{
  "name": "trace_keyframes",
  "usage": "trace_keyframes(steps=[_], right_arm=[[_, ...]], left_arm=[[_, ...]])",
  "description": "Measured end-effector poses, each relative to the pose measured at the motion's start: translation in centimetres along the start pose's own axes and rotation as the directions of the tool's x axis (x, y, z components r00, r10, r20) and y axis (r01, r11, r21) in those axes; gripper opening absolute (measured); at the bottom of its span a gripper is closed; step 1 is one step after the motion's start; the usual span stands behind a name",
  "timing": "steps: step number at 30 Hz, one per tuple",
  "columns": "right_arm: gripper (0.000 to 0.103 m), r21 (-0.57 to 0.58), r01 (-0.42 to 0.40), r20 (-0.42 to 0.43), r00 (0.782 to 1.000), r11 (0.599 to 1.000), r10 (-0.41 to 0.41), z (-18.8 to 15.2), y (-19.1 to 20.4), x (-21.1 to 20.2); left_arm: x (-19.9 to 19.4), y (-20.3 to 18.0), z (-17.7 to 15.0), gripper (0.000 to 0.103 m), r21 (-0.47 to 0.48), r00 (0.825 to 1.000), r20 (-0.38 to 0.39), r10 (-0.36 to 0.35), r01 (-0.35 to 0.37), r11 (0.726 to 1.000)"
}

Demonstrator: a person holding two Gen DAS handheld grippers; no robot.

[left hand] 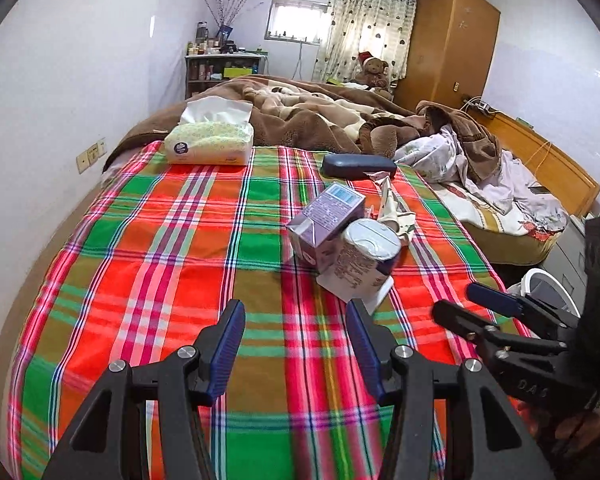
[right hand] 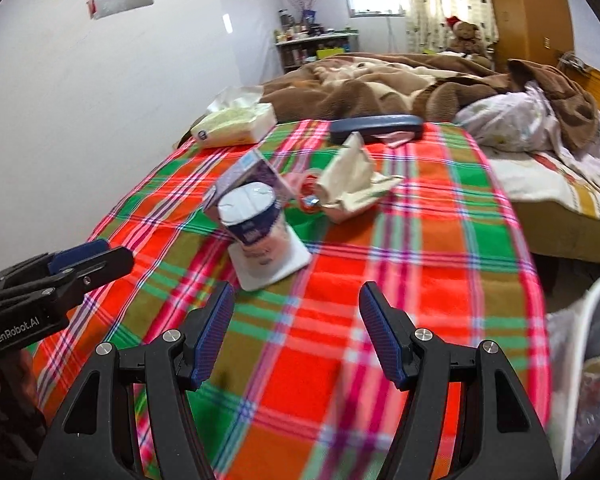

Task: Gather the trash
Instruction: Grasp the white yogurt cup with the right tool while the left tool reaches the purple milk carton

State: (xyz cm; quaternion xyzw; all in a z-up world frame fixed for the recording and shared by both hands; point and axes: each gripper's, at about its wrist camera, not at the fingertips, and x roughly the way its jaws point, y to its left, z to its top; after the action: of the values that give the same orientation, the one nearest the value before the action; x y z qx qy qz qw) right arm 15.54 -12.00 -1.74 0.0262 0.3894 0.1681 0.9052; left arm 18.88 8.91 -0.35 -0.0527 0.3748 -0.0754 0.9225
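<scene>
- From the left wrist view, we see our left tool [left hand: 296, 312] with its jaws apart and nothing between them, over bare plaid bedspread [left hand: 160, 260].
- Ahead of it lies the trash: a purple carton [left hand: 324, 220] tipped against a foil-topped cup [left hand: 366, 256], with a crumpled wrapper [left hand: 396, 208] just behind.
- Beyond these rest a dark blue case [left hand: 358, 166] and, well to the left, a tissue pack [left hand: 210, 136]; a brown blanket [left hand: 300, 116] fills the far end of the bed.
- The right tool [left hand: 456, 300] reaches in from the right; behind it, off the bed's right edge, stands a white bin [left hand: 540, 284].
- The bedspread to the left of the trash is open as far as the wall.
- From the right wrist view, we see our right tool [right hand: 296, 308] part-open and holding nothing, with clear bedspread beneath it.
- The cup [right hand: 256, 220] sits ahead and a little left, the carton [right hand: 252, 172] leaning at its back, the wrapper [right hand: 352, 176] to the right.
- The left tool [right hand: 96, 258] enters from the left; the bin's rim [right hand: 580, 300] shows at the right past the bed's edge.
</scene>
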Motion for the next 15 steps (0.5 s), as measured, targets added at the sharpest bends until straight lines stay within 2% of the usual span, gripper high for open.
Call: trace_keyframes(steps=[8, 13, 14, 15], right_arm=[[0.066, -0.044, -0.036, -0.006, 0.999, 0.998, 0.035, 1.9, 1.6, 3.0], [0.066, -0.051, -0.034, -0.02, 0.999, 0.998, 0.033, 2.7, 1.7, 4.2], [0.061, -0.037, -0.045, -0.022, 0.999, 0.998, 0.044, 2.9, 1.6, 4.4], [0.049, -0.024, -0.052, -0.023, 0.998, 0.998, 0.052, 3.0, 1.4, 4.5]], left_arm=[[2.9, 1.5, 1.3, 0.052, 0.004, 0.999, -0.037, -0.009, 0.009, 1.0], [4.2, 2.2, 2.4, 0.052, 0.006, 0.998, -0.044, -0.046, 0.046, 0.999], [4.5, 2.2, 2.7, 0.052, 0.006, 0.997, -0.045, -0.06, 0.061, 0.998], [4.7, 2.3, 2.9, 0.052, 0.003, 0.996, -0.047, -0.072, 0.072, 0.997]])
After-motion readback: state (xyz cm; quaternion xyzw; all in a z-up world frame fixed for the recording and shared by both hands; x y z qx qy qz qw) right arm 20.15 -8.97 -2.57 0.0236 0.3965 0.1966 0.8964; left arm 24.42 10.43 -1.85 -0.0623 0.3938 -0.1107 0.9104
